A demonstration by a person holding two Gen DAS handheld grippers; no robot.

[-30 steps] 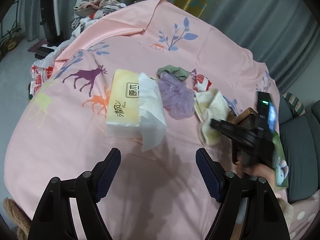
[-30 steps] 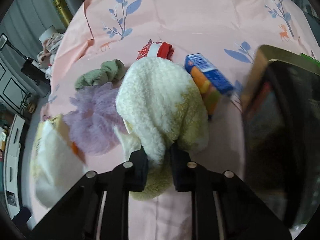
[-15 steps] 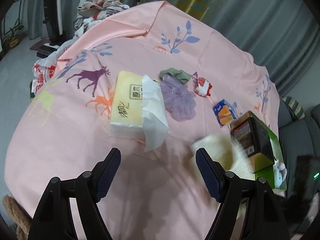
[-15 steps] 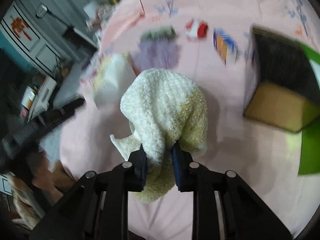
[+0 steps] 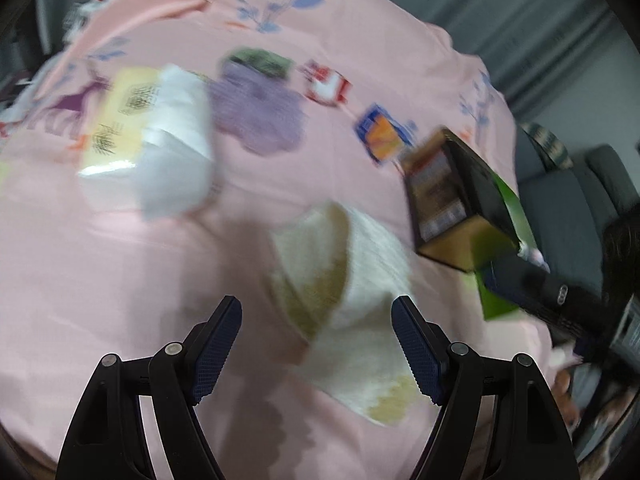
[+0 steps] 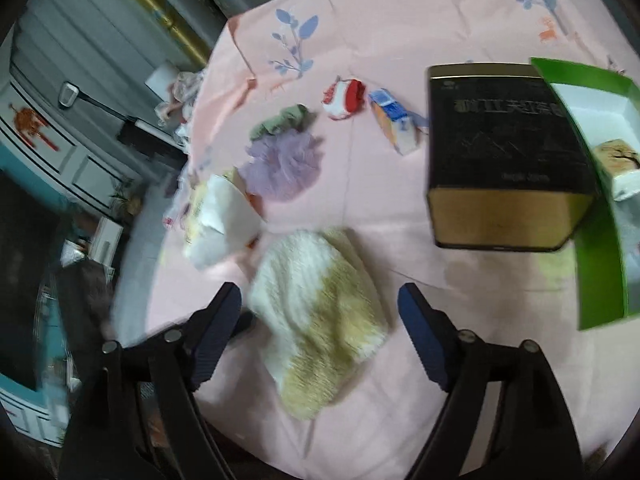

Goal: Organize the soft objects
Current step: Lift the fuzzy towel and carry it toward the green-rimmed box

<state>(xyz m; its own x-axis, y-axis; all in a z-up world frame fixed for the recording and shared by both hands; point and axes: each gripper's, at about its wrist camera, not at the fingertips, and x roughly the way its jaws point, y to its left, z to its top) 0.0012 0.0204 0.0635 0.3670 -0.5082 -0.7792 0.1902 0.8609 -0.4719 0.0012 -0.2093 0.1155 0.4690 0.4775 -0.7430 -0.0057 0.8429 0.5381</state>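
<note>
Right gripper (image 6: pixel 320 320): jaws wide apart, having just been opening; the cream-and-yellow fluffy towel (image 6: pixel 320 316) lies crumpled on the pink bedsheet (image 6: pixel 392 8) between the two dark blue pads, touched by neither. Left gripper (image 5: pixel 316 340): jaws likewise spread, nothing clamped; in its blurred view the same towel (image 5: pixel 344 300) lies just beyond and partly between the fingertips, flat on the sheet (image 5: pixel 120 280).

Far of the towel, right-wrist view: a lilac mesh bath puff (image 6: pixel 282 166), with a green cloth (image 6: pixel 280 122) touching its far edge; to their right a red-and-white fabric item (image 6: pixel 344 98), then a small blue-and-orange carton (image 6: pixel 396 120). Left of the towel, a yellow tissue pack (image 6: pixel 220 212) with a white sheet pulled out. Right of the towel, a black-and-gold box (image 6: pixel 504 152) stands beside an open green box (image 6: pixel 600 264) at the right edge.

In the left-wrist view the right-hand tool's dark body (image 5: pixel 552 292) enters from the right, near the black-and-gold box (image 5: pixel 452 196).
</note>
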